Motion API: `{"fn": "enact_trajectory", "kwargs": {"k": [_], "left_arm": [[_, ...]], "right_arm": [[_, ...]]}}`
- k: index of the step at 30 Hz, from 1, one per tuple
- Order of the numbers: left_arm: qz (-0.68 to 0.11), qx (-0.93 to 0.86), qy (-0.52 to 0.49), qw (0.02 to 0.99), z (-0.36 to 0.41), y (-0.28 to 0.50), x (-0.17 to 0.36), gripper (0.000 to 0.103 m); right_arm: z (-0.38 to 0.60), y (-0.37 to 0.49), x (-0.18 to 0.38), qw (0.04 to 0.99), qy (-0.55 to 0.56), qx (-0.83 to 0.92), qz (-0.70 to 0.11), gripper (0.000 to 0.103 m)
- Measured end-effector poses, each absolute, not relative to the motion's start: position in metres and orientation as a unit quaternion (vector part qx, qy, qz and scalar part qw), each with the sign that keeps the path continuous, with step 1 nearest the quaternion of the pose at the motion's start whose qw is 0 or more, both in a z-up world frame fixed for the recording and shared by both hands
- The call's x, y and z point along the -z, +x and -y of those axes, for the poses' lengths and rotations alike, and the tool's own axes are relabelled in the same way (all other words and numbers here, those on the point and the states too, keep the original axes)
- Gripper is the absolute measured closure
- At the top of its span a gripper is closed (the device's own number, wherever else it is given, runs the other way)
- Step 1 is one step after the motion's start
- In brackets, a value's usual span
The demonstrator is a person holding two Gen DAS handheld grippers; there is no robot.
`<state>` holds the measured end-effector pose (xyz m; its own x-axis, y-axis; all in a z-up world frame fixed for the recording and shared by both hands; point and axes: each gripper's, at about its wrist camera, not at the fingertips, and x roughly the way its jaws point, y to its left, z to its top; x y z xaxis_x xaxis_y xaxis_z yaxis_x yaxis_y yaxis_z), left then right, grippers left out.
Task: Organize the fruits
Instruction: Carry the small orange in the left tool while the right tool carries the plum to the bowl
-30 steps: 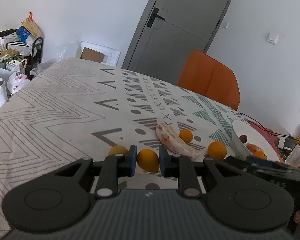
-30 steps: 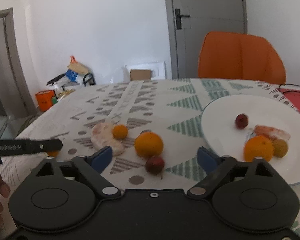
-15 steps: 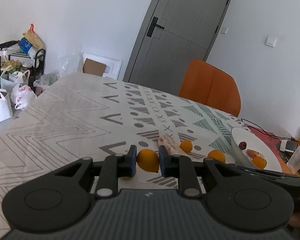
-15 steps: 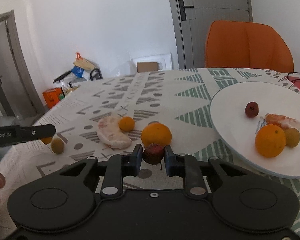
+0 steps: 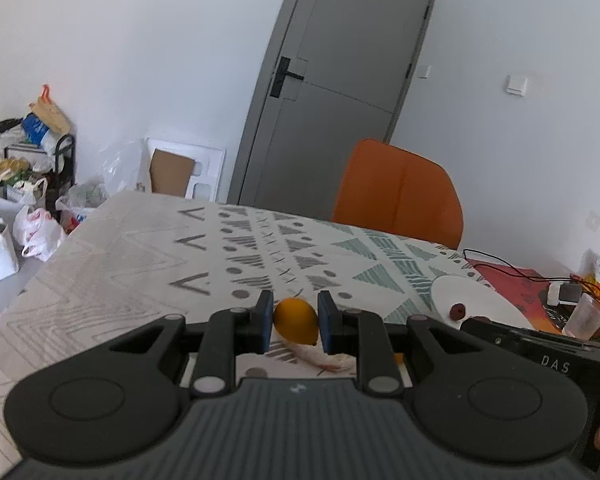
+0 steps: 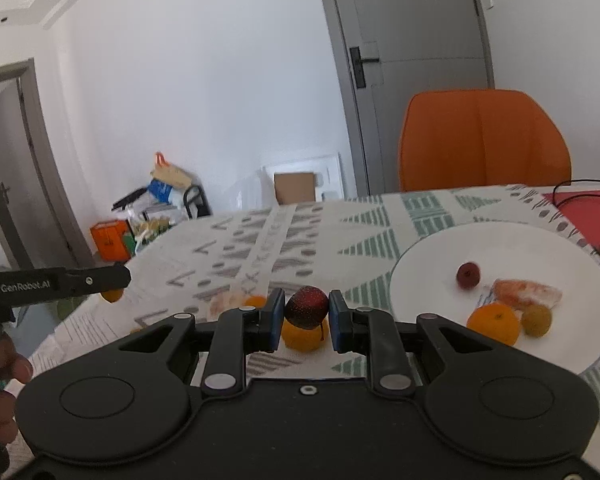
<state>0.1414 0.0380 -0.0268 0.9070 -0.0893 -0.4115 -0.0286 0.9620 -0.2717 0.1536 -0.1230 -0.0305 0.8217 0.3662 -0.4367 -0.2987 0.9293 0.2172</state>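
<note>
A: Fruit first, from the left wrist view: the left tongs [image 5: 293,326] are clamped on a small yellow-orange fruit [image 5: 296,321], pads pressing both sides, and it hangs clear above the patterned worktop [image 5: 148,264]. The white plate [image 5: 480,300] lies off to the right with a dark red fruit [image 5: 457,311] on it

B: So what makes the carry go well?

A: I'd hold the squeeze even; the fruit is round and smooth and could roll out of flat pads. Swing right, lower over bare plate, and release only when low

B: And the right wrist view?

A: The right tongs [image 6: 303,316] grip a dark red berry [image 6: 306,306], also lifted off the cloth. Below it sits an orange [image 6: 300,338], with a peeled piece [image 6: 224,304] and a small orange fruit [image 6: 256,301] further left. The plate [image 6: 428,264] holds an orange, a greenish fruit, a red one and a peeled segment

B: Risk there?

A: Crushing, probably; the berry looks soft. Aim for the open patch near the plate's near rim, away from the other tongs [image 6: 100,278]
</note>
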Motion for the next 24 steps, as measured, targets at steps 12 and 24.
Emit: {"fn": "enact_trajectory", "kwargs": {"k": [12, 24], "left_arm": [[-0.198, 0.046, -0.111, 0.973, 0.001, 0.146, 0.006, 0.081], [-0.193, 0.075, -0.088, 0.974, 0.045, 0.159, -0.004, 0.081]], "right_arm": [[0.158, 0.140, 0.011, 0.963, 0.091, -0.153, -0.203, 0.081], [0.204, 0.132, 0.008, 0.969, 0.112, -0.127, -0.183, 0.081]]}}
